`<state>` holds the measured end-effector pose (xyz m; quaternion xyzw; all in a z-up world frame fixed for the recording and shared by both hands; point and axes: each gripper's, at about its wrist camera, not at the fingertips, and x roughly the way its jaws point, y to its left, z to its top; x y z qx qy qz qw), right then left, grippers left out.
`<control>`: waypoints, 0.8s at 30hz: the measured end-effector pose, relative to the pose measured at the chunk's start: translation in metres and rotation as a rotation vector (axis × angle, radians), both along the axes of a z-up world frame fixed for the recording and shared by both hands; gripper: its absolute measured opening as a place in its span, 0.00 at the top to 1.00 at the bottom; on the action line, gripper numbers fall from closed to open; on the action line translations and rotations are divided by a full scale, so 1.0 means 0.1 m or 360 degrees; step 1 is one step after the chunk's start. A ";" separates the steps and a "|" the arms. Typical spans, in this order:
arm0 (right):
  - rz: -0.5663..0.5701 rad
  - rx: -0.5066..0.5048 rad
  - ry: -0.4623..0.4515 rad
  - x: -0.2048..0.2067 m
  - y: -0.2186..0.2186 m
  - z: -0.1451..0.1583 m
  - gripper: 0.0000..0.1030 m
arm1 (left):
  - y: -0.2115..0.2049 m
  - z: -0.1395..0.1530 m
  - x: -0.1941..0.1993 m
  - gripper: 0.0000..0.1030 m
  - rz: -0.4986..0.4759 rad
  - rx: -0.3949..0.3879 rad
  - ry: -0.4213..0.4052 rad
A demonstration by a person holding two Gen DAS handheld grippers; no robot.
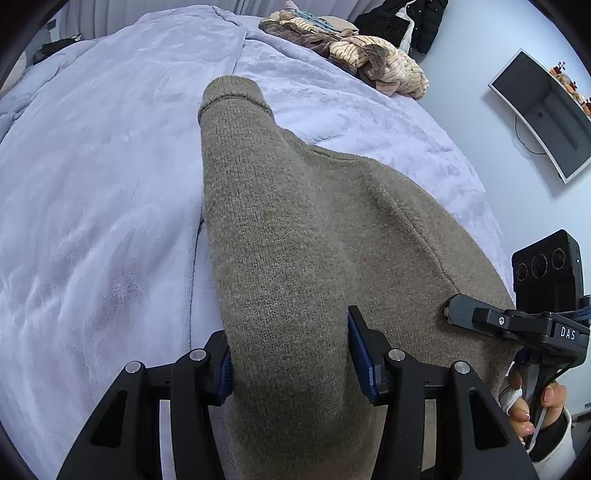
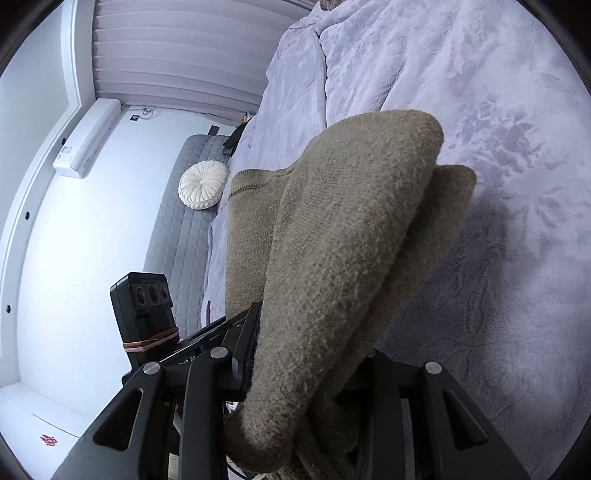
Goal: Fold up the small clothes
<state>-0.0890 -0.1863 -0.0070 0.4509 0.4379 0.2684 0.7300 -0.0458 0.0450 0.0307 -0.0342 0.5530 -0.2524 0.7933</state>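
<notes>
An olive-brown knitted sweater point(image 1: 295, 229) lies on the lavender bed cover point(image 1: 92, 184), one sleeve stretching away to its cuff. My left gripper point(image 1: 291, 362) is shut on a thick fold of the sweater between its blue pads point(image 1: 360, 354). My right gripper point(image 1: 448, 312) shows at the right edge of the left wrist view, its tip on the sweater's edge. In the right wrist view the right gripper point(image 2: 314, 358) is shut on bunched sweater point(image 2: 340, 240), which hides the fingertips. The left gripper's camera block point(image 2: 146, 306) stands at the left.
A pile of striped beige and brown clothes point(image 1: 369, 55) lies at the bed's far side, with dark clothes point(image 1: 406, 22) behind. A monitor point(image 1: 543, 110) hangs on the wall at the right. A grey quilted bench point(image 2: 184, 229) with a white round cushion point(image 2: 203, 184) stands beside the bed.
</notes>
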 end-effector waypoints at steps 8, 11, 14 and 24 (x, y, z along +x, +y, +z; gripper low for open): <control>-0.0113 -0.0217 0.0090 0.00 -0.08 -0.25 0.35 | 0.03 -0.36 -0.02 0.48 0.0089 0.0168 -0.0076; -0.0212 -0.0116 0.0133 -0.07 -0.25 -0.38 0.34 | 0.16 -0.34 0.01 0.48 0.0118 0.0132 -0.0099; -0.0330 0.0006 0.0173 -0.10 -0.44 -0.49 0.34 | 0.32 -0.26 0.08 0.48 0.0225 0.0158 -0.0167; -0.0115 -0.0704 -0.0082 0.05 -0.10 0.05 0.75 | 0.30 -0.43 0.08 0.48 0.0249 0.0369 -0.0250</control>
